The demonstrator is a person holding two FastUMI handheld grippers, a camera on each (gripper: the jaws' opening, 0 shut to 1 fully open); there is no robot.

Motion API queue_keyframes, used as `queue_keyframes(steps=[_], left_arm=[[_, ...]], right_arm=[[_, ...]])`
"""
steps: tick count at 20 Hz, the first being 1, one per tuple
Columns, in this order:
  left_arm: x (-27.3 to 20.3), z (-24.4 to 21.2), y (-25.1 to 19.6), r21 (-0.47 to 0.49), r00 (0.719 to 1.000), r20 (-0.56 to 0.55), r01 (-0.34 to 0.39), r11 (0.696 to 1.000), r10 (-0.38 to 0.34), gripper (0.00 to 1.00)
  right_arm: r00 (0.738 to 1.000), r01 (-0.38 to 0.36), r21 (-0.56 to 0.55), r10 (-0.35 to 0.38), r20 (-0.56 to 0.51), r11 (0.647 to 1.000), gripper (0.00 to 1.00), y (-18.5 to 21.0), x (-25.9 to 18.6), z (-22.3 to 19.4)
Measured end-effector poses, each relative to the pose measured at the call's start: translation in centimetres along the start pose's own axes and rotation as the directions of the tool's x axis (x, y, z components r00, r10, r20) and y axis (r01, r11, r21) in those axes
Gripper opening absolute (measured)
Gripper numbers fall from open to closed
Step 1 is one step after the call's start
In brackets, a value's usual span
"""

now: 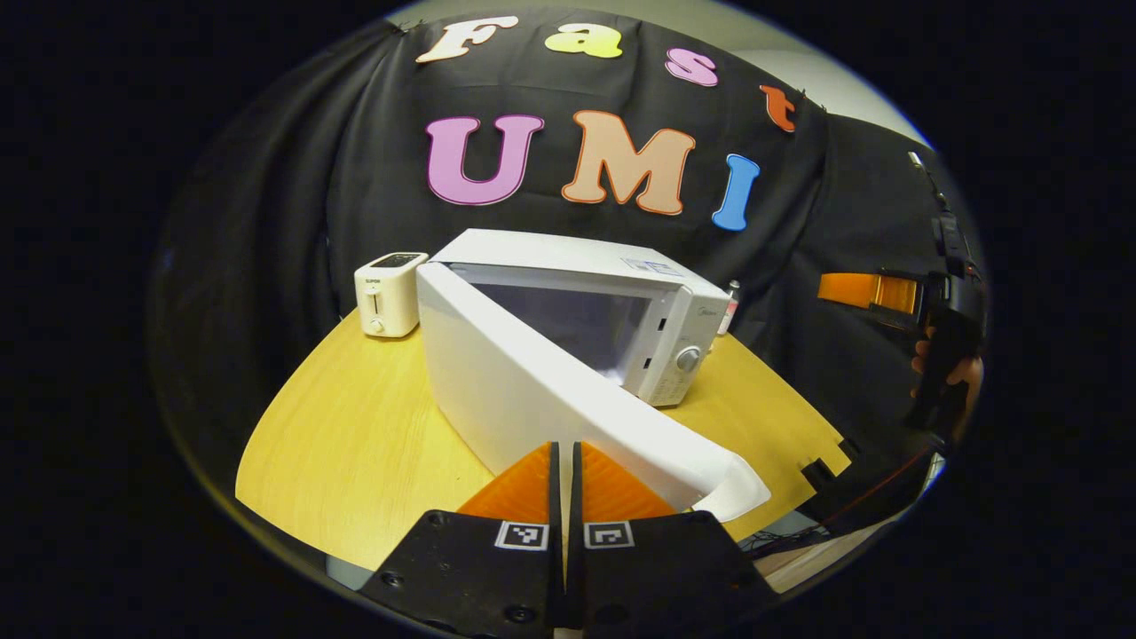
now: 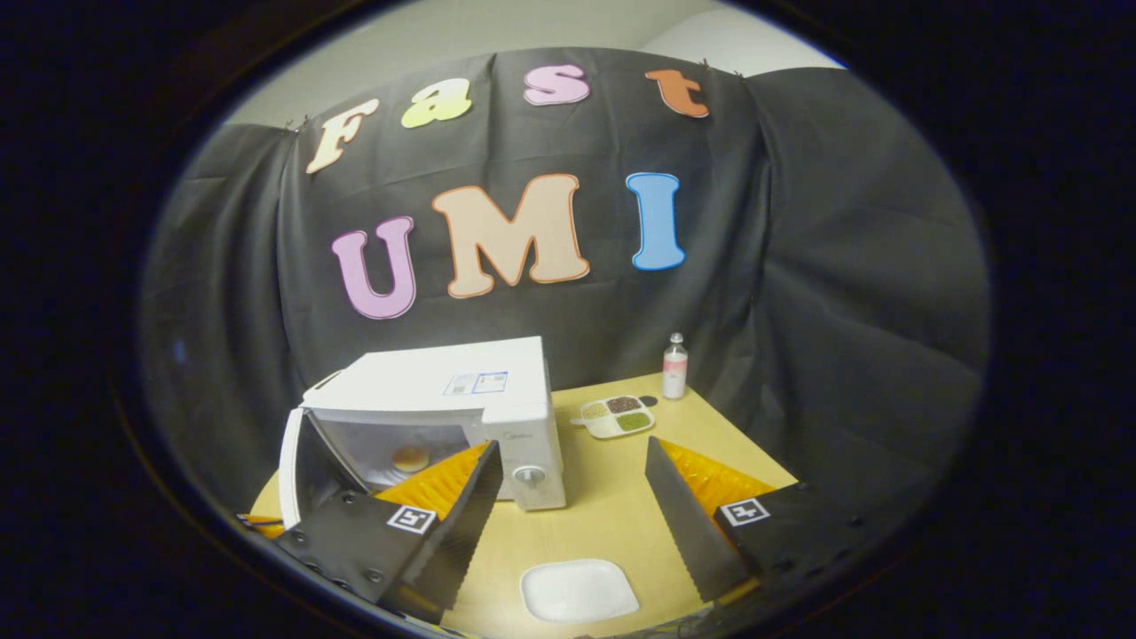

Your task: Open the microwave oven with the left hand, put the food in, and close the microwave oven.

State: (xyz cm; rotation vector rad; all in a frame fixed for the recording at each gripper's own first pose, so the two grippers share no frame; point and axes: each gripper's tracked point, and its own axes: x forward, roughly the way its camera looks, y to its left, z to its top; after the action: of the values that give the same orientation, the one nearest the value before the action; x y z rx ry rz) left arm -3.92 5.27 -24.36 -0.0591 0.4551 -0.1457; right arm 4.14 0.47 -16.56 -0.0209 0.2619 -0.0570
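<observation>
The left tongs (image 1: 564, 461) are narrow, their fingers pressed nearly together with nothing between them, just beside the outer edge of the microwave door (image 1: 568, 399), which stands swung wide open ahead of them. The microwave (image 1: 612, 311) sits on the yellow worktop (image 1: 337, 444), with a white toaster (image 1: 389, 293) beyond it to the left. The right tongs (image 2: 568, 497) are spread wide and hold nothing. Ahead of their left finger, the food (image 2: 411, 459) lies inside the open microwave cavity. A white plate (image 2: 579, 590) rests on the worktop between the fingers; a sectioned tray (image 2: 614, 415) and a small bottle (image 2: 675, 366) stand farther ahead.
</observation>
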Motion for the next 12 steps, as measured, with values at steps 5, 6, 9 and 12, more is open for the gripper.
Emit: queue_keyframes(steps=[5,6,9,12], left_arm=[[3.8,1.6,-3.5,-0.003,1.000,0.022,0.018,1.000,-0.018,0.00],[4.6,1.9,-4.2,-0.007,0.999,0.028,0.023,1.000,-0.023,0.00],[6.9,2.9,-5.7,-0.011,0.999,0.046,0.021,1.000,-0.020,0.00],[9.1,4.1,-7.0,-0.019,0.998,0.056,0.012,1.000,-0.011,0.00]], right_arm=[[1.000,-0.019,-0.007,0.019,-0.018,1.000,0.92,-2.6,1.1,0.1],[1.000,-0.018,-0.013,0.018,-0.018,1.000,0.92,-3.2,1.3,0.3],[1.000,-0.017,-0.012,0.017,-0.016,1.000,0.91,-4.7,1.9,1.0],[1.000,-0.022,-0.001,0.022,-0.020,1.000,0.92,-5.8,2.4,1.2]])
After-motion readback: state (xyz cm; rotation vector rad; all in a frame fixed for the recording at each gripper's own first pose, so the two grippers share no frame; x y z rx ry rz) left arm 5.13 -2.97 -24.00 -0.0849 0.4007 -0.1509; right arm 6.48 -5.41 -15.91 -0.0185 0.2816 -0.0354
